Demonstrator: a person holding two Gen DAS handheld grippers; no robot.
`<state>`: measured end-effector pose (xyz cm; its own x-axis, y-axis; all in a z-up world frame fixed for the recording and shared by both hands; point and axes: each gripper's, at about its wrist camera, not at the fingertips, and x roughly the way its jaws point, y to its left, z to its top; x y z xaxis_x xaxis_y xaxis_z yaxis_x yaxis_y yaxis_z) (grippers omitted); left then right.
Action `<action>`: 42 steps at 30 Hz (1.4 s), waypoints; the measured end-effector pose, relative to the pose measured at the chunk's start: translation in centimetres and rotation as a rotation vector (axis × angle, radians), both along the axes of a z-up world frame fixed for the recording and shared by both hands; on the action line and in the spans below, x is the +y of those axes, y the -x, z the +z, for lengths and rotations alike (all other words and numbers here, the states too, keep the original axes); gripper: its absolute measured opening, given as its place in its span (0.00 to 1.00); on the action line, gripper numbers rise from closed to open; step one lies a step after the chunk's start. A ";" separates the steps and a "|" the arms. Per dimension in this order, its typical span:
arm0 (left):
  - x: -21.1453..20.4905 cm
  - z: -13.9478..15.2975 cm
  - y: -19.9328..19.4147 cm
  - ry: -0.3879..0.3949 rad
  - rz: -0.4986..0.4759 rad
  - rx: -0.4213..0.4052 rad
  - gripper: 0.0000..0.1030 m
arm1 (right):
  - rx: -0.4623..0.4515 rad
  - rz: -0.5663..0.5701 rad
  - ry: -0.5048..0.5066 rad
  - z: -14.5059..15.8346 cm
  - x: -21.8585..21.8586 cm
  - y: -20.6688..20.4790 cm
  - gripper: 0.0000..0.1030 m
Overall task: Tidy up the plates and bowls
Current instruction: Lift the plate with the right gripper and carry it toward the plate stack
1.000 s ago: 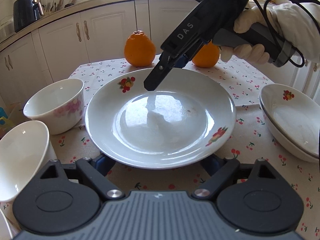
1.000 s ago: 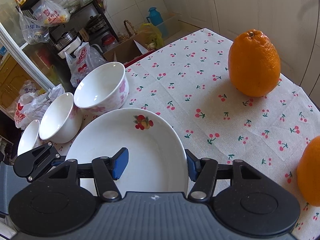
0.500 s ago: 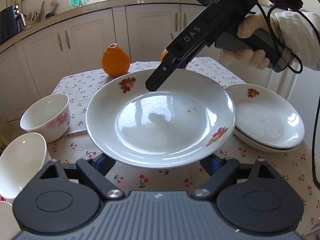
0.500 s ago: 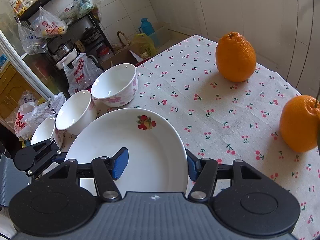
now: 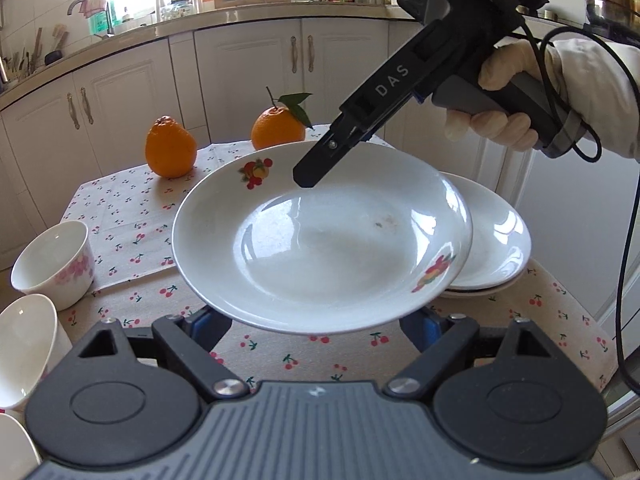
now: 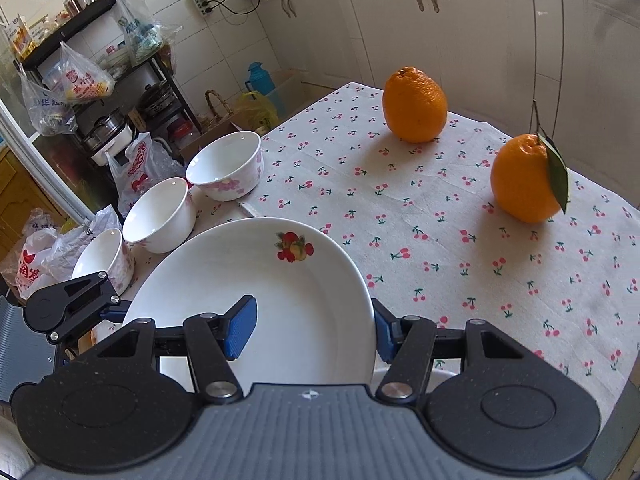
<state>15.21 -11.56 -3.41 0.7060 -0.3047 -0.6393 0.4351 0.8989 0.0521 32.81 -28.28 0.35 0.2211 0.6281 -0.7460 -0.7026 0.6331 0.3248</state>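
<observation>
Cherry-print tablecloth, glossy white fruit-motif plate

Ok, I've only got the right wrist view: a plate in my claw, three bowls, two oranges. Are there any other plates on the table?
Observer: Yes. The left wrist view shows a stack of plates on its right side, near the table's edge.
Operator: Is my plate over that stack?
Observer: Only partly. The held plate hangs tilted above the tablecloth, and its right rim overlaps the stack.
Operator: What's the left claw doing?
Observer: The left claw is open, with its fingers spread wide beneath the plate's near rim. The plate hides whether they touch it.
</observation>
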 end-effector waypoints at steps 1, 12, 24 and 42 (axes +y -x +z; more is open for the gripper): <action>-0.2 0.0 0.1 -0.001 -0.009 -0.001 0.87 | -0.002 -0.010 -0.001 0.0 -0.4 0.3 0.63; -2.8 0.1 1.1 -0.007 -0.116 0.007 0.87 | -0.006 -0.114 -0.003 -0.4 -4.8 3.1 0.63; -5.0 -0.9 0.5 -0.006 -0.206 0.044 0.87 | 0.009 -0.209 -0.003 -1.9 -8.7 4.9 0.63; -6.7 -1.6 -0.3 -0.025 -0.251 0.050 0.87 | 0.033 -0.269 -0.004 -3.6 -11.5 4.9 0.64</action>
<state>15.54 -18.29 -4.98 0.5774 -0.4502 -0.6811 0.6469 0.7612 0.0453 27.92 -39.74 -3.26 0.3556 0.5529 -0.7536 -0.4984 0.7943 0.3476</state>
